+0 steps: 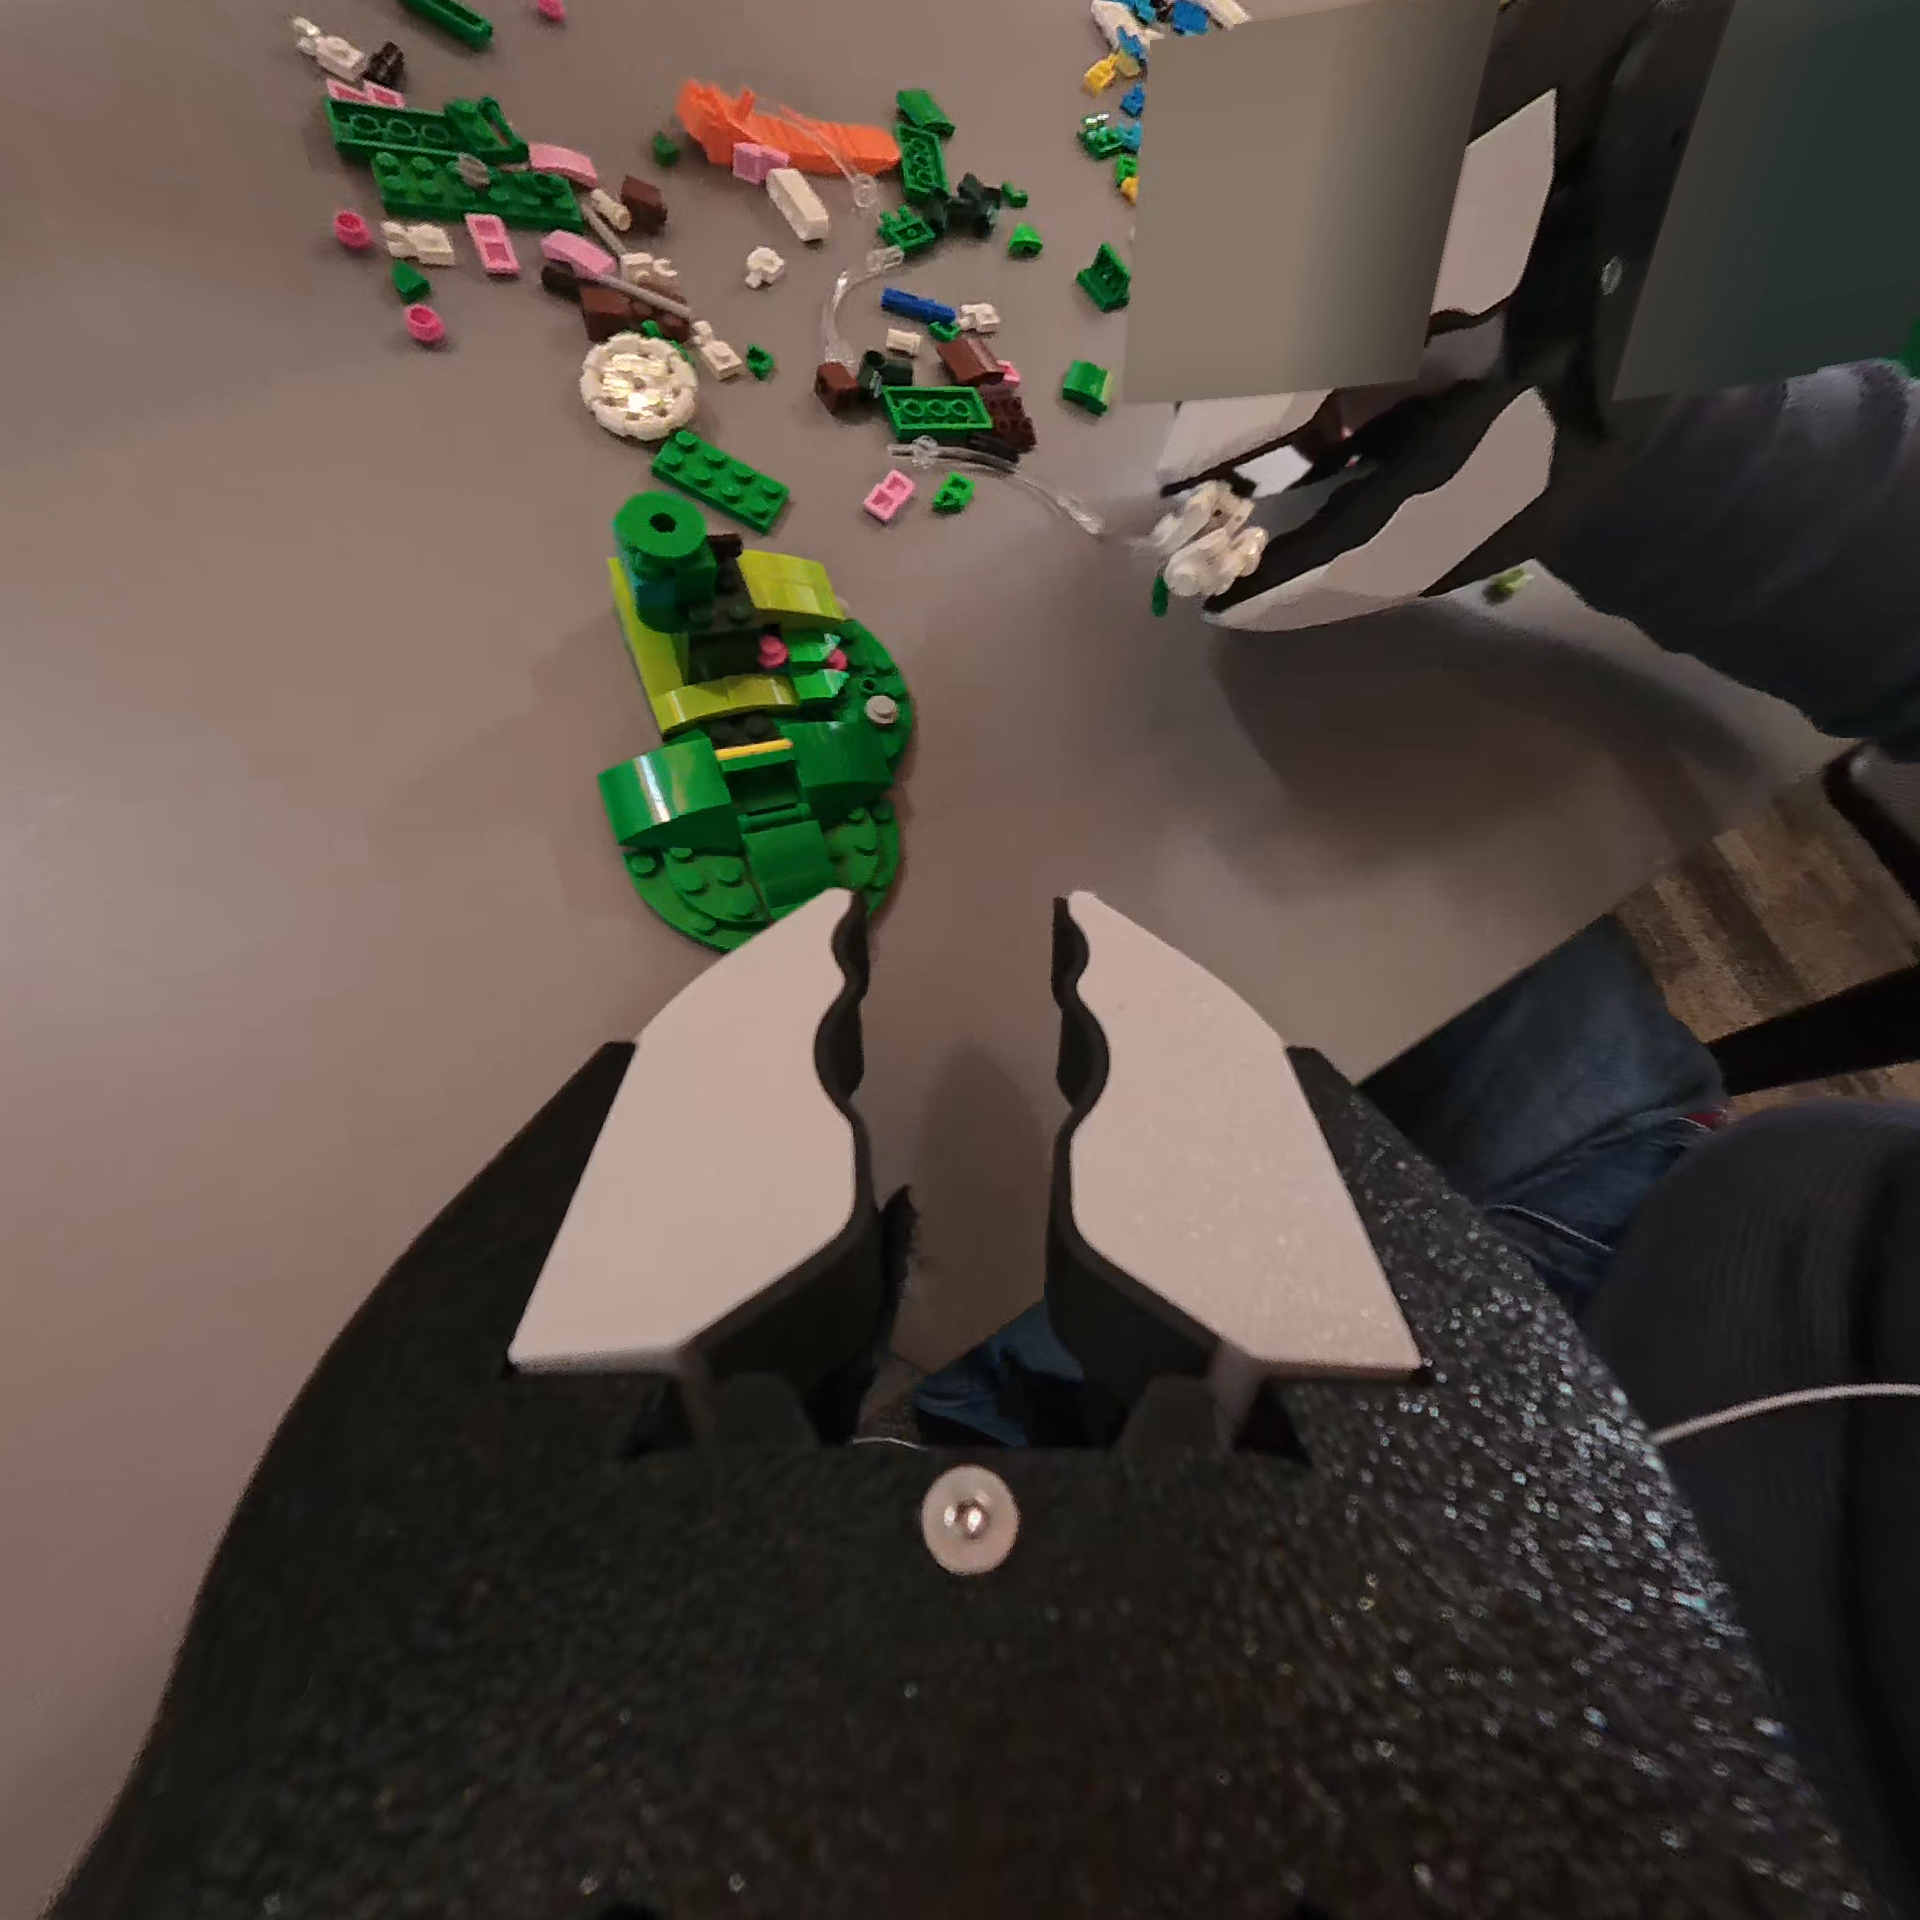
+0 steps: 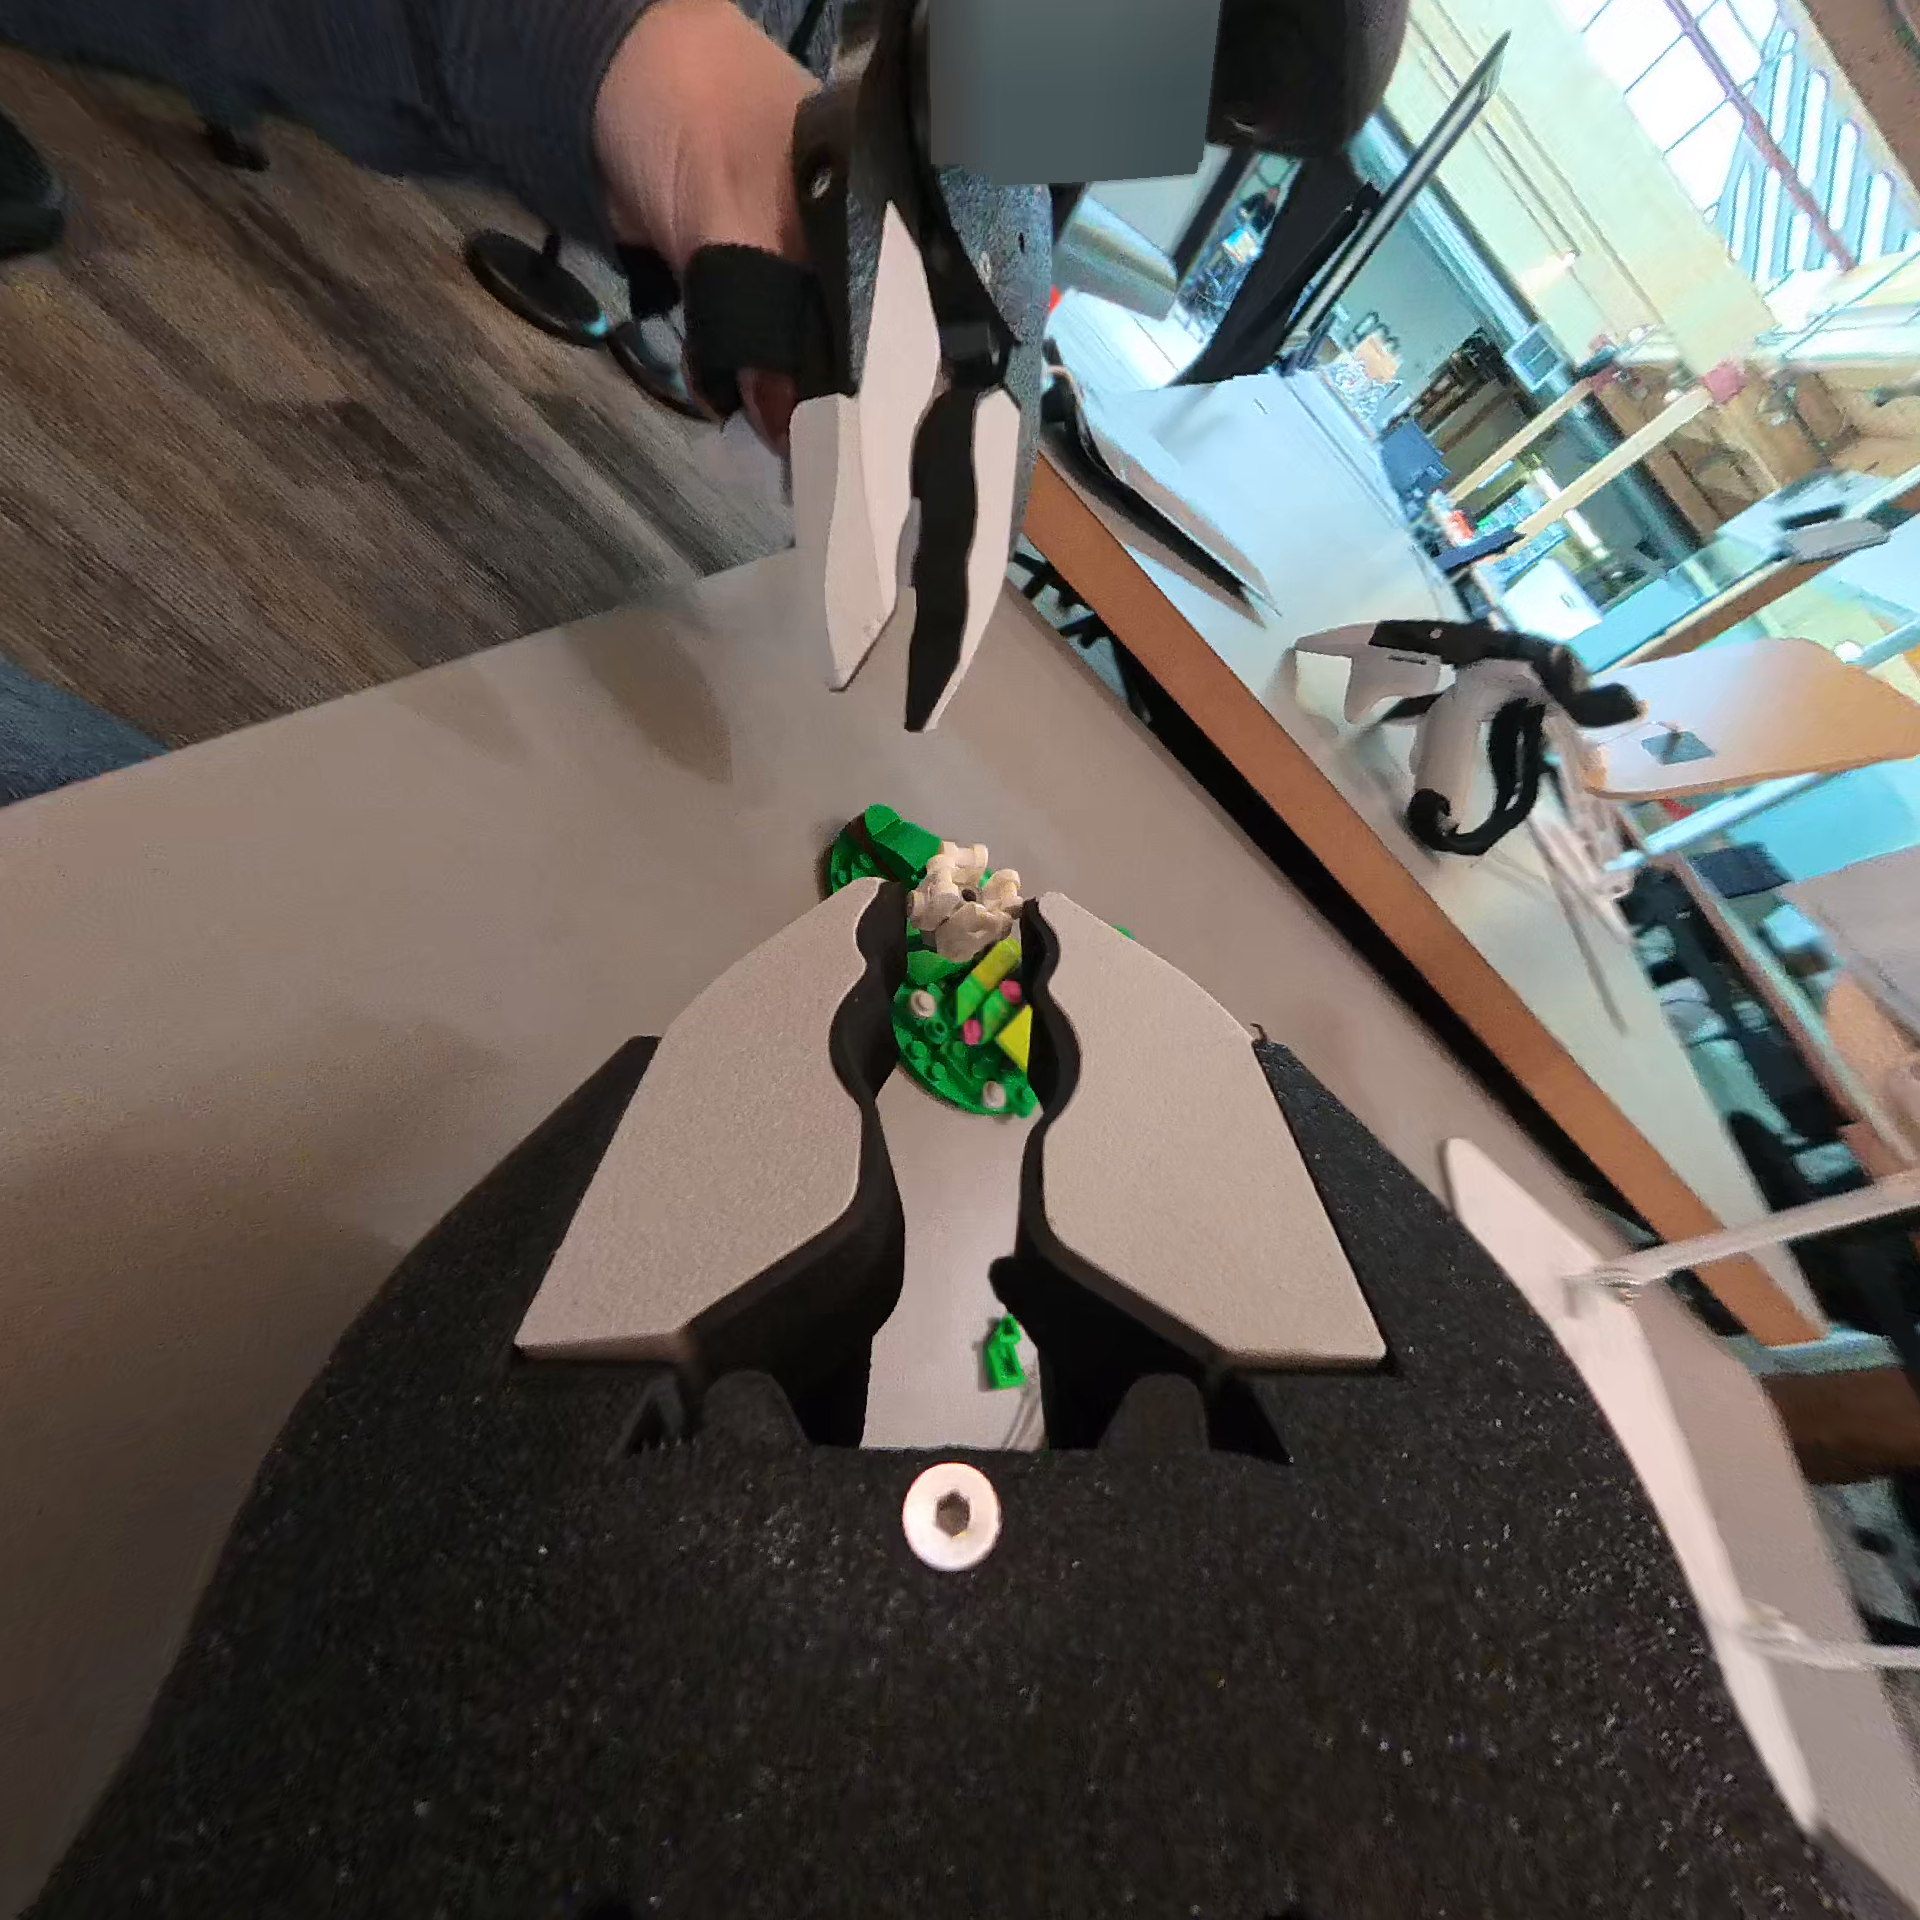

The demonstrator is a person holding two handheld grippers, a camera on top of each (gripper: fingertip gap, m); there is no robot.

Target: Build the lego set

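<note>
Fingers first: we see the left gripper (image 1: 958,914) with its jaws spread and nothing between them, tips hovering just at the near edge of the green lego build (image 1: 753,727). Right gripper (image 2: 961,914) pinches a small white flower-like lego piece (image 2: 961,899) at its tips; in the left wrist view the same right gripper (image 1: 1236,561) sits off to the right of the build, held above the surface, white piece (image 1: 1205,551) clamped at the tips. Biggest thing we see is the grey table (image 1: 260,831), build roughly mid-table, made of round dark green plates with lime curved leaves and a green cylinder on top. In the right wrist view the build (image 2: 956,1029) shows partly between the fingers, directly beyond the held piece, and the left gripper (image 2: 914,686) hangs above and past it, held by a hand (image 2: 696,177). Farther back on the table we note a loose scatter of bricks (image 1: 644,239): green, pink, brown, white, blue, an orange piece (image 1: 779,130) and a white round plate (image 1: 637,387). One small green brick (image 2: 1003,1351) lies on the table near the right gripper base.
</note>
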